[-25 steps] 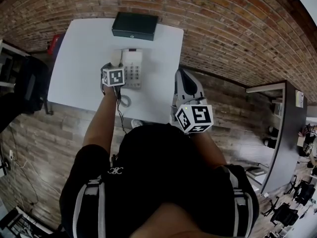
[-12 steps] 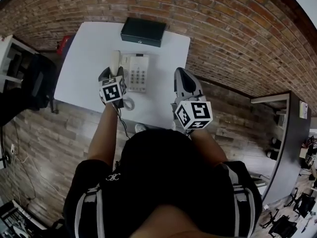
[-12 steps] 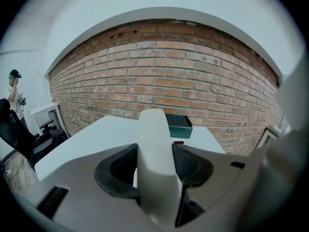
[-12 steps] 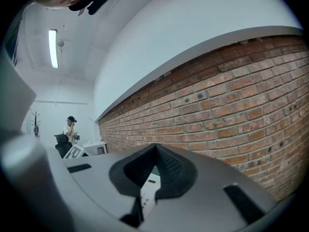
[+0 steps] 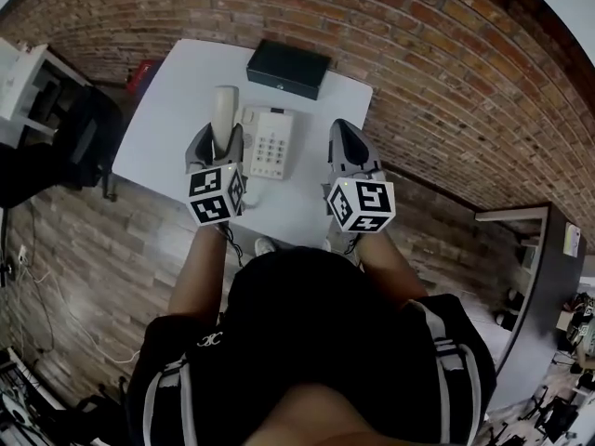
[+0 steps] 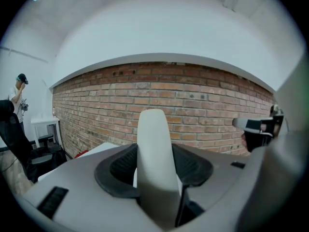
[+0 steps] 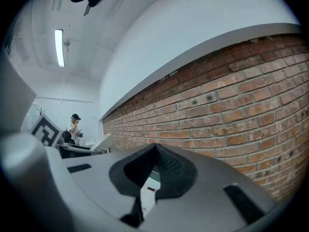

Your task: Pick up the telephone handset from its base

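Left gripper [image 5: 216, 143]: jaws clamped on white handset [image 5: 222, 110], held off the phone base [image 5: 271, 143] on white table [image 5: 172, 91]. Right gripper [image 5: 346, 149]: jaws together, empty, beside base.

The person wears a black short-sleeved shirt [image 5: 307, 342] with pale grey stripes [image 5: 172, 379] down each shoulder and a small white logo [image 5: 216, 339] near the left one. The left gripper [image 5: 218, 137] and the right gripper [image 5: 342, 130] have pale grey moulded shells that taper forward. Each carries a white cube printed with black square markers: the left cube [image 5: 216, 194] and the right cube [image 5: 361, 204]. A thin black cable [image 5: 229, 238] trails from the left gripper. In the gripper views the inner pads [image 6: 120, 170] are black and ribbed, and small dark slots [image 7: 239, 197] are set into the grey shell
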`<state>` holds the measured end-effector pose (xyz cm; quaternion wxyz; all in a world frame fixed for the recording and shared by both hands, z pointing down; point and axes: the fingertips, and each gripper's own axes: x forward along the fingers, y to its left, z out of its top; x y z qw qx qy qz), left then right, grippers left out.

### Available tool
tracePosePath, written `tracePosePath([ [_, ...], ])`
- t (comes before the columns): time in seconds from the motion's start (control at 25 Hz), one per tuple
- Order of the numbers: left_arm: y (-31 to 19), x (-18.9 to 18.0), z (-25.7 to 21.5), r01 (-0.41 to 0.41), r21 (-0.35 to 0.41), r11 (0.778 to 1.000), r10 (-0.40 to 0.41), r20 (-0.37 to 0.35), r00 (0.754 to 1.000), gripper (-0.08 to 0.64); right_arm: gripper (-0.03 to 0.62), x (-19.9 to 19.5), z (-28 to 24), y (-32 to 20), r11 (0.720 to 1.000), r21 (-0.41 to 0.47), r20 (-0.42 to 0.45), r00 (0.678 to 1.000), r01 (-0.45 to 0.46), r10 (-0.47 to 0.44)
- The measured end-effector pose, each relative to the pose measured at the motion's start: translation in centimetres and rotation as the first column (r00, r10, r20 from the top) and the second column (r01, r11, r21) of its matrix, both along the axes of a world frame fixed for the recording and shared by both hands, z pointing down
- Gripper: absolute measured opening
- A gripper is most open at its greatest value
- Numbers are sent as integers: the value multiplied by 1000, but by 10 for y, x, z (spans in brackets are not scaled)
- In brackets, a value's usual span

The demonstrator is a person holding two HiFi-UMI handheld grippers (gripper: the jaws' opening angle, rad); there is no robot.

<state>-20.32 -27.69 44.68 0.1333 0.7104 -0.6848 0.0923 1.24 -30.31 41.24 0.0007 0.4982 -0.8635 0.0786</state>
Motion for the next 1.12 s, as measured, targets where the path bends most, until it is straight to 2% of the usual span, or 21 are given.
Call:
tracePosePath([
  [0.16, 14, 12, -33, 3, 79, 997, -3, 4, 1000, 213, -2, -10, -9, -3, 999, 50, -38, 999, 13, -11],
  [0.28, 21, 22, -42, 0, 103, 995, 0, 0, 1000, 213, -2, -16, -13, -1, 997, 64, -24, 999, 35, -33],
  [0.44, 26, 26, -42, -3, 102, 995, 5, -19, 1000, 213, -2, -23, -13, 2, 996, 64, -13, 998, 61, -61],
  [0.84, 29, 33, -40, -25, 105, 994, 19, 51, 999, 213, -2, -23, -16, 7, 996, 60, -16, 998, 59, -58],
  [1.12, 31, 37, -36, -31, 100, 995, 25, 68, 997, 213, -2, -16, -12, 11, 998, 52, -18, 999, 38, -37],
])
